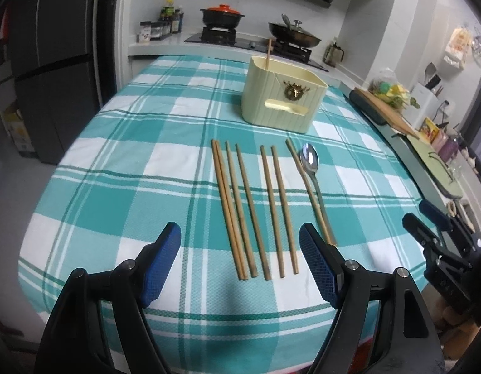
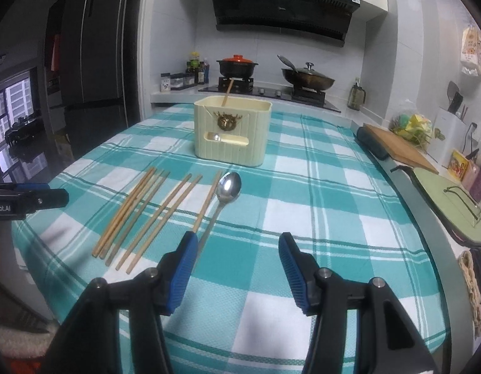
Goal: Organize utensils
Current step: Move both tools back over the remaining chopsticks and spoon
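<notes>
While both tools hang above the near edge of the checked cloth (image 1: 140, 162), the left gripper (image 1: 240, 249) has its blue pads spread wide with nothing between them, and the right gripper (image 2: 239, 254) is likewise released and empty. Just past the left pads, at 12 o'clock, seven loose chopsticks (image 1: 256, 205) lie side by side on the cloth, six in a row and the seventh beside the spoon (image 1: 312, 174) at 1 o'clock. From the right wrist the same chopsticks (image 2: 147, 215) fan out toward 10 o'clock, and the spoon (image 2: 223, 199) runs from the left pad toward 12 o'clock, bowl far. Farther on stands the cream holder (image 1: 282, 99), upright, with one chopstick (image 1: 268, 53) leaning in its back corner. Only the right view shows a metal tip in the holder's (image 2: 232, 131) front slot; the left view shows that slot without it. Beyond, a pot (image 2: 237, 65) and a wok (image 2: 307, 78) sit on the stove.
</notes>
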### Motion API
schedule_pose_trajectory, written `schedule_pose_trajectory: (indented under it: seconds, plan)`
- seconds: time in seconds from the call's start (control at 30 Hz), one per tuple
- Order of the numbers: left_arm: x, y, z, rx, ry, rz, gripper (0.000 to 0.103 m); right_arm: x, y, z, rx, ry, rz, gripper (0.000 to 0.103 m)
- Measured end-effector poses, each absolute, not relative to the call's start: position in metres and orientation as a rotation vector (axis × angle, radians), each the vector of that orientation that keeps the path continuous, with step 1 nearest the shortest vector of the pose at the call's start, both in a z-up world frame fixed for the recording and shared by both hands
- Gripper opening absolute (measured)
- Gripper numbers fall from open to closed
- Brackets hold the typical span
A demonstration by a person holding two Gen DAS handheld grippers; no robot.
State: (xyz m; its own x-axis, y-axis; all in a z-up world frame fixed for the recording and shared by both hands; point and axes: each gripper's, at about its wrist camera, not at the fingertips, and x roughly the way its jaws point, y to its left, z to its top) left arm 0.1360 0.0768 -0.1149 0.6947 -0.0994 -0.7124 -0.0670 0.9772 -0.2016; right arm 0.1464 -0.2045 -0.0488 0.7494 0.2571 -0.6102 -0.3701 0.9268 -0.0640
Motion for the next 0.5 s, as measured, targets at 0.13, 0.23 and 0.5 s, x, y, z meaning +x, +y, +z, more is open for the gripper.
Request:
schedule_pose_trajectory:
  seconds: [0.13, 0.23, 0.5]
  plan:
    - [0.136, 0.079, -0.110, -0.201, 0.777, 0.020, 0.080, 0.145, -0.189, -0.046, -0.217, 0.609, 0.387, 0.055]
    - [0.135, 0.082, -0.113, -0.222, 0.779, 0.026, 0.081, 0.151, -0.183, -0.048, -0.209, 0.633, 0.406, 0.055]
    - [0.138, 0.082, -0.124, -0.224, 0.810, 0.032, 0.082, 0.157, -0.183, -0.055, -0.177, 0.680, 0.392, 0.055]
